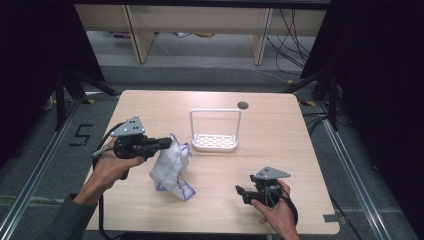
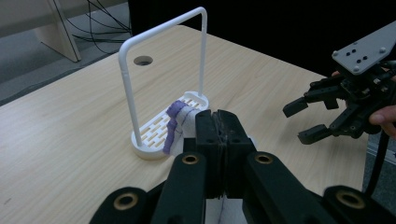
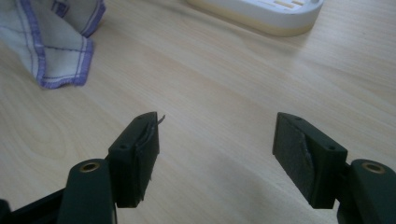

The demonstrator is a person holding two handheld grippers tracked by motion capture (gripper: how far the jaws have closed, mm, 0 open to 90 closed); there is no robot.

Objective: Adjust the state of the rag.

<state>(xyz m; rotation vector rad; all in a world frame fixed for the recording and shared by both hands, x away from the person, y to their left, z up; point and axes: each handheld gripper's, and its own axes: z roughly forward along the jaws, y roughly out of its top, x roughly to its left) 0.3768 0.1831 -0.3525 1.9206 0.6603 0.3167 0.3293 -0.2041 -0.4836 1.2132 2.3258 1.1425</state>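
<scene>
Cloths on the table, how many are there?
1. The white cloth with purple edging hangs from the left gripper, lifted at the table's left side, beside the white rack. Nothing hints at another.

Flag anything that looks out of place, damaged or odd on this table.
The right tool has frayed pad lining: a loose strip curls off one fingertip. The white cloth with purple edging hangs crumpled from the left tool.

Black tongs (image 1: 167, 143) with brass-ringed pivots, grey triangular top plates (screw holes), trailing black cables, seemingly grey-green sleeve (image 1: 67, 217)
</scene>
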